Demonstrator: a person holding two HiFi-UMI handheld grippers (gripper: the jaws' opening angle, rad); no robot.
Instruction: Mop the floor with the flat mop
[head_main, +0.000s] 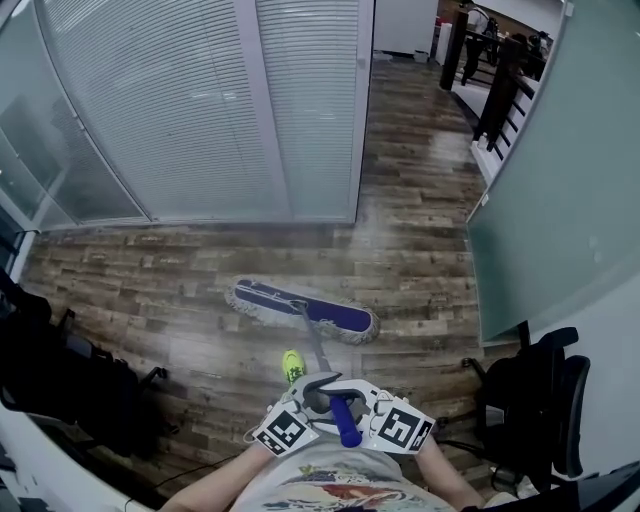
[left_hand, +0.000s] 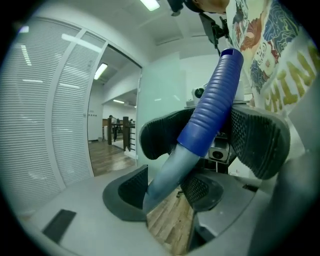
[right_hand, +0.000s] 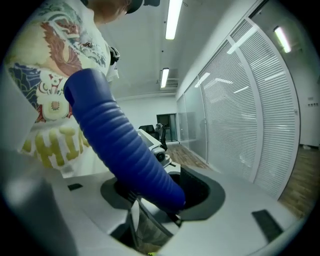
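Observation:
The flat mop's purple head (head_main: 301, 308) lies on the wooden floor (head_main: 160, 290) in front of me, angled across the boards. Its grey pole (head_main: 314, 345) rises toward my chest and ends in a blue ribbed grip (head_main: 346, 420). Both grippers hold the handle from either side: the left gripper (head_main: 318, 393) on the pole just below the grip, the right gripper (head_main: 347, 396) on the grip's lower end. In the left gripper view the pole (left_hand: 167, 175) runs between the left gripper (left_hand: 165, 192) pads. In the right gripper view the blue grip (right_hand: 122, 150) sits inside the right gripper (right_hand: 160, 200).
A glass partition with white blinds (head_main: 200, 100) closes the far side, and a frosted glass wall (head_main: 540, 200) stands at the right. A black office chair (head_main: 540, 400) is at my right, dark chairs (head_main: 60, 370) at my left. A yellow-green shoe (head_main: 292, 365) shows below the pole.

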